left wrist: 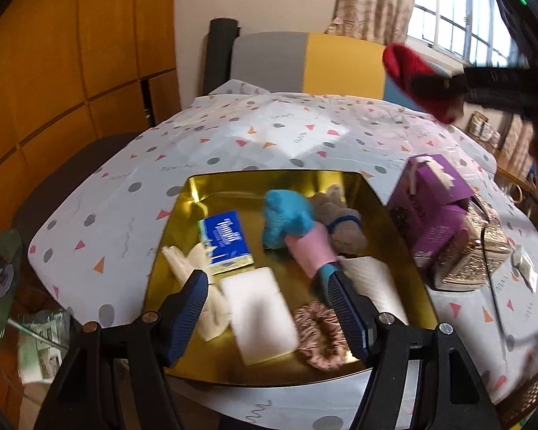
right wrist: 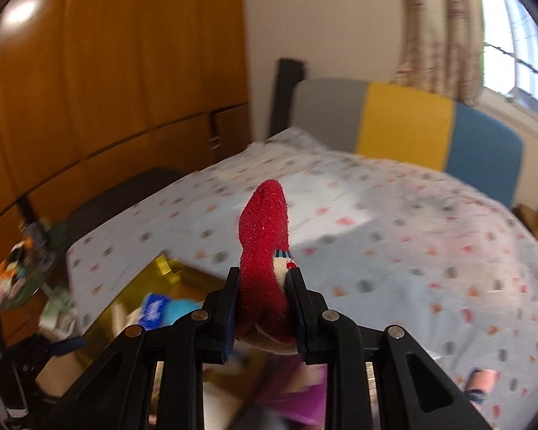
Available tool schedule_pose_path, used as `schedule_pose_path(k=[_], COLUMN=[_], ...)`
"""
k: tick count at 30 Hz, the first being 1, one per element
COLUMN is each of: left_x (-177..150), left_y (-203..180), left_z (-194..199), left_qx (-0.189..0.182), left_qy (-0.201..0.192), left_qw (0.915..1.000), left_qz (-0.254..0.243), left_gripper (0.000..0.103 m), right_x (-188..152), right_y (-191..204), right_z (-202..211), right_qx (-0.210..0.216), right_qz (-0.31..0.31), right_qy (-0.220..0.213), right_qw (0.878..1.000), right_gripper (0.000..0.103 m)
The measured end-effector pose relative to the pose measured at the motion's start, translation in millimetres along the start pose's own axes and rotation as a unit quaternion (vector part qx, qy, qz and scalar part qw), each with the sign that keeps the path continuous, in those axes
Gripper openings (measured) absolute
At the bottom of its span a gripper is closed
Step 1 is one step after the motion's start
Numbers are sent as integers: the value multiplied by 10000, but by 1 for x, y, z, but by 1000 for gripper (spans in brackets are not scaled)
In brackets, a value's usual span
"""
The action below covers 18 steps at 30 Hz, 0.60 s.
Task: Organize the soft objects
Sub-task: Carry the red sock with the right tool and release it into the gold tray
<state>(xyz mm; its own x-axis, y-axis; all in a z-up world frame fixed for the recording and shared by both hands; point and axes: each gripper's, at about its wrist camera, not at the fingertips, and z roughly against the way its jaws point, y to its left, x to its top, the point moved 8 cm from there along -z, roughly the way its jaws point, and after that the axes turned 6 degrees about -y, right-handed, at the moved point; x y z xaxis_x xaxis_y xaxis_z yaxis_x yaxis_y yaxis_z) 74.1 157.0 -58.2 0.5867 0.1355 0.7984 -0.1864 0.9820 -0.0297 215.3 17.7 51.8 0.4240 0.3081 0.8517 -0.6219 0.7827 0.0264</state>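
A gold tray (left wrist: 233, 186) on the patterned tablecloth holds a blue tissue pack (left wrist: 225, 242), a blue and pink sock (left wrist: 290, 229), a grey plush toy (left wrist: 340, 218), white gloves (left wrist: 193, 272), a white pad (left wrist: 260, 313) and a pink scrunchie (left wrist: 319, 335). My left gripper (left wrist: 272, 297) hangs open above the tray's near part, with nothing between its fingers. My right gripper (right wrist: 265, 304) is shut on a red sock (right wrist: 265, 243), held high over the table. From the left wrist view the red sock (left wrist: 409, 71) shows at the upper right, above the table's far side.
A purple box (left wrist: 434, 208) and a glittery gold bag (left wrist: 480, 251) stand right of the tray. A chair (right wrist: 405, 122) with grey, yellow and blue panels is behind the table. Wooden wall panels fill the left. A small glass side table (left wrist: 0, 268) with clutter sits at the left.
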Motion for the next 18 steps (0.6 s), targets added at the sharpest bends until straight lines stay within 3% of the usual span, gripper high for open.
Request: schedule_pose_path(k=[9,18], left_x=[-12,-10], left_y=[53,79], left_z=[-5,-2], left_qx=[453,753], left_qy=[87,-4], left_qw=[9978,9947], left_qz=[466,693], left_gripper=[70,73], right_x=[-71,-122], right_y=[77,115], right_z=[-32,-53], right_qx=[1077,1355], right_qz=[-280,-379], right_qy=[702,1394], right_qw=[9913,9802], right_gripper=[25,25])
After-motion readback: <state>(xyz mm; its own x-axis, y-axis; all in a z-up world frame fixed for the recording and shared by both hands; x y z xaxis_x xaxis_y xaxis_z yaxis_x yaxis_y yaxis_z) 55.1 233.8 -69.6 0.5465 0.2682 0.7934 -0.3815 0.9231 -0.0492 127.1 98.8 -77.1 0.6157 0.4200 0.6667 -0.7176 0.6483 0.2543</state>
